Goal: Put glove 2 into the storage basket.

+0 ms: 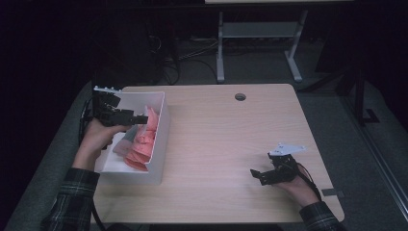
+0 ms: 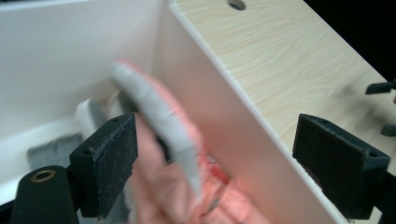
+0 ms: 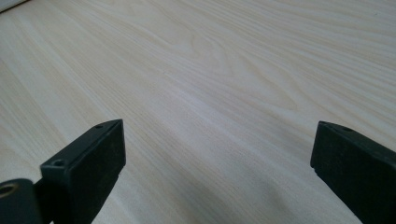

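A white box (image 1: 162, 130) stands at the table's left side and holds crumpled pink fabric (image 1: 142, 142) with some grey pieces (image 1: 124, 139). My left gripper (image 1: 142, 118) hovers over the box, pointing right, jaws wide open. In the left gripper view (image 2: 215, 135) a pink and grey fabric piece (image 2: 163, 112) rises below the gap, blurred and touching neither pad. The box wall (image 2: 224, 93) runs under the right jaw. My right gripper (image 1: 255, 175) rests low near the table's front right, open, with bare wood between its jaws (image 3: 217, 140).
The light wooden table (image 1: 231, 139) has a round cable hole (image 1: 240, 96) near its far edge. Bare tabletop lies between the box and my right gripper. A desk frame and cables stand on the dark floor beyond the table.
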{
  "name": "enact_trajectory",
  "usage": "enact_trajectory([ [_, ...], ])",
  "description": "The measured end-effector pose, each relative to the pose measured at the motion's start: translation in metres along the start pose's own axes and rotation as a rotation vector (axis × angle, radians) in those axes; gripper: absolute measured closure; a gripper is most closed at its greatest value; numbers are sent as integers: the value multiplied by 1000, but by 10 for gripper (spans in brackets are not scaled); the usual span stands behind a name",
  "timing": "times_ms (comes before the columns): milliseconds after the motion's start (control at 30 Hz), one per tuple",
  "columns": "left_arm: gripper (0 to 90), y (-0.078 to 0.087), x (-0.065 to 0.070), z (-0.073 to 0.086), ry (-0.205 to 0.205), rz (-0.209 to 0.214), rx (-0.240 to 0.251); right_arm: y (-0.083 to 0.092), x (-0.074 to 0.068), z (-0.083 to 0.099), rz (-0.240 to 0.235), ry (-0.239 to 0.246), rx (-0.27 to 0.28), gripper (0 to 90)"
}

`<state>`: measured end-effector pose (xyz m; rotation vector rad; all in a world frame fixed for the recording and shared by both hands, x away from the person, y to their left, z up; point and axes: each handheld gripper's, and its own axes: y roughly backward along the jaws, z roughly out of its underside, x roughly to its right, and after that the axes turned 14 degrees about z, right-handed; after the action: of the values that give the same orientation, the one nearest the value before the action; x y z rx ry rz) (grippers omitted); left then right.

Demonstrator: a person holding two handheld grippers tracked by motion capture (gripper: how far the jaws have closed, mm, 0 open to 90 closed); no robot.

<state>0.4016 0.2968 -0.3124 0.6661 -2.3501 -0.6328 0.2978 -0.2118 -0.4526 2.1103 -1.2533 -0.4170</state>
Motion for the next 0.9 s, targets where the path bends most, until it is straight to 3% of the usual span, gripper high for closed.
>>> enact_trajectory([
  [267,137,-21,39,-19,-118,43,3,-1,-1,0,0,3,-3,30],
  [500,139,-53,81,-24,-211,80,-16,-1,0,0,1,9,-3,30],
  [567,140,-64,92,-24,-226,115,-22,-1,0,0,-3,7,-1,30],
  [667,140,-80,106,-21,-253,135,-41,-1,-1,0,-4,9,-6,30],
  [900,141,-117,132,-7,-306,137,-88,-1,-1,1,-7,13,-8,30],
])
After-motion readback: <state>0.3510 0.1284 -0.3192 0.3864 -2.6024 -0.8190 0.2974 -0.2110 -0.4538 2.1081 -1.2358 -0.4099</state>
